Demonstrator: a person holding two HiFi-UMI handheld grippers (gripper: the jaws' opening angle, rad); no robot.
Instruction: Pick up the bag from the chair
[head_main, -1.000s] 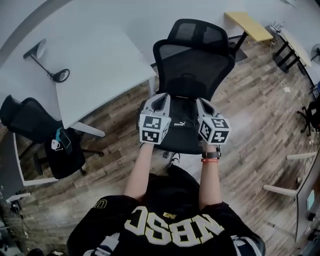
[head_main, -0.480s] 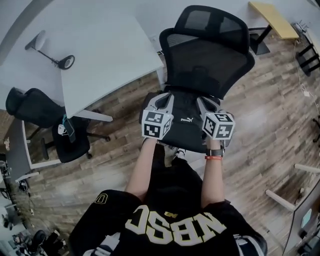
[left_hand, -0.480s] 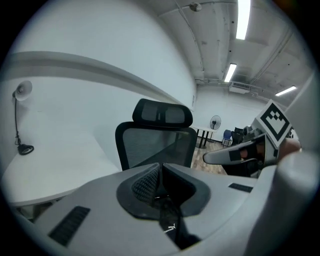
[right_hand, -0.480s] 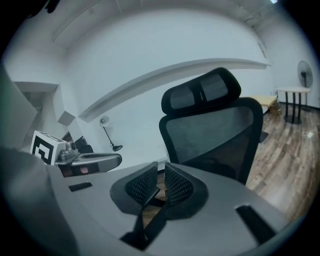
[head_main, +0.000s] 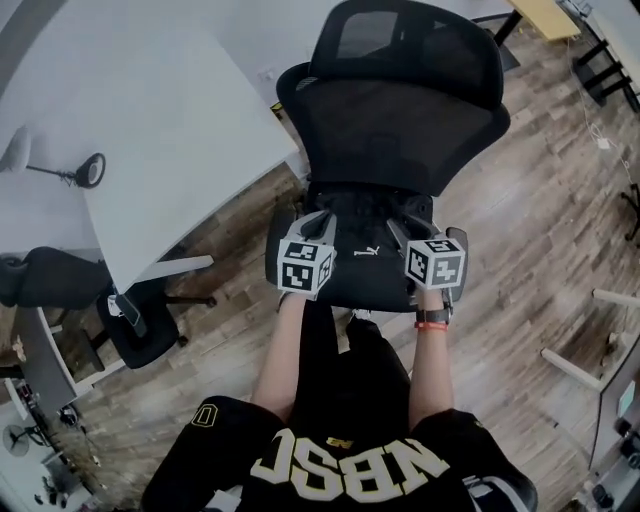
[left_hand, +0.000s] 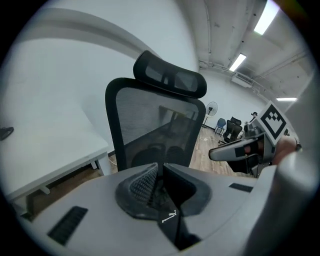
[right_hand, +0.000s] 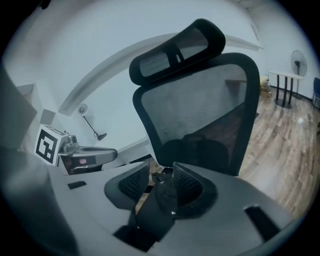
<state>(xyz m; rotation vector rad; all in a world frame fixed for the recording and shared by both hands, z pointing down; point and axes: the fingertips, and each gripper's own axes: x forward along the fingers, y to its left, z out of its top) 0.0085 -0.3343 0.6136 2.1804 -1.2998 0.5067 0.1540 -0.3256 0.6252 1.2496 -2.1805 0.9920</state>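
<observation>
A black mesh office chair (head_main: 400, 120) stands in front of me. Over its seat is a black bag (head_main: 362, 262) with a small white logo, held between the two grippers. My left gripper (head_main: 322, 222) is at the bag's left end and is shut on a black strap (left_hand: 172, 220) of the bag. At the bag's right end, my right gripper (head_main: 400, 225) is shut on another black strap with a buckle (right_hand: 161, 192). The chair back (left_hand: 150, 120) rises just beyond the left jaws and also fills the right gripper view (right_hand: 200, 105). Whether the bag still rests on the seat is hidden.
A white desk (head_main: 150, 130) with a desk lamp (head_main: 88, 170) stands left of the chair, close to its arm. Another black chair (head_main: 45, 275) and a dark stool (head_main: 140, 325) are at the far left. White furniture legs (head_main: 570, 365) lie on the wood floor at right.
The head view has swung so the chair sits higher and larger in it. Both grippers keep their hold at the bag's two ends, slightly closer to the seat's front.
</observation>
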